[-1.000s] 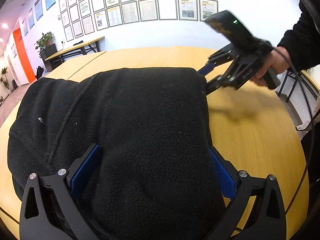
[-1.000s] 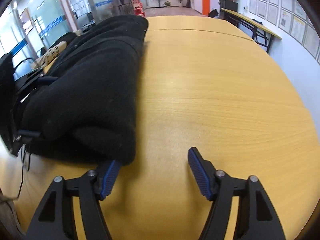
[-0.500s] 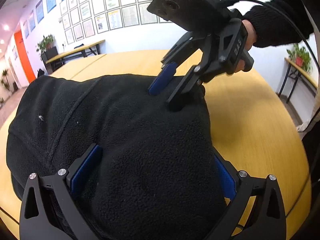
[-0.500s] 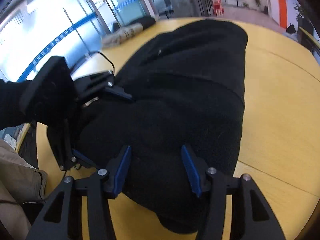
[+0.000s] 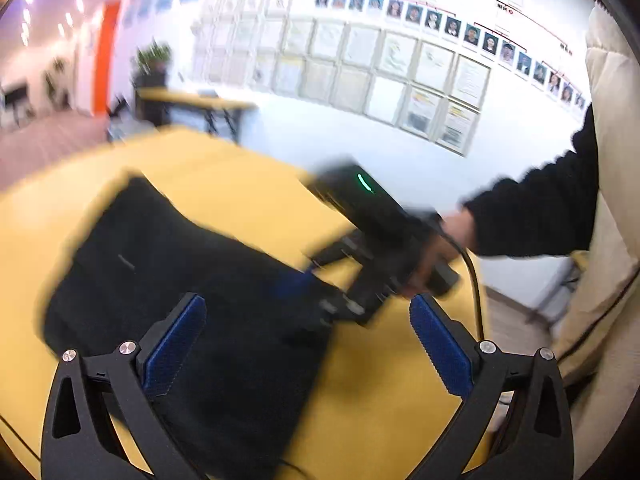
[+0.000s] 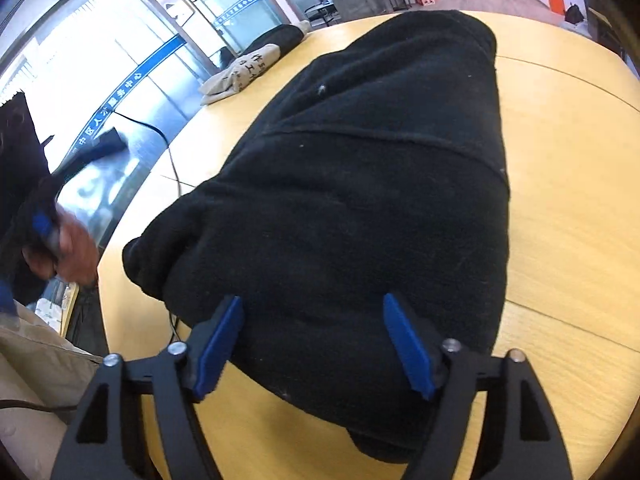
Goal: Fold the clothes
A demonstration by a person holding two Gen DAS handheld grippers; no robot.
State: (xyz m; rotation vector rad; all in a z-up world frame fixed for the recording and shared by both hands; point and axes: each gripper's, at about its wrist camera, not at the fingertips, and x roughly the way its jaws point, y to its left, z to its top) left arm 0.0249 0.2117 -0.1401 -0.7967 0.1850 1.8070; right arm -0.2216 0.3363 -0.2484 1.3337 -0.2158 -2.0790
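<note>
Your folded black fleece garment (image 6: 360,184) is lying on the round yellow wooden surface (image 6: 568,208). Right tongs (image 6: 316,344) are spread wide around its near edge, left tongs (image 5: 308,344) released, hovering above it.

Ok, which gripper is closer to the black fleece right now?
Right. The right gripper has its open fingers straddling the near end of the black fleece. The left gripper is open and lifted back over the fleece's edge, blurred, touching nothing.
</note>
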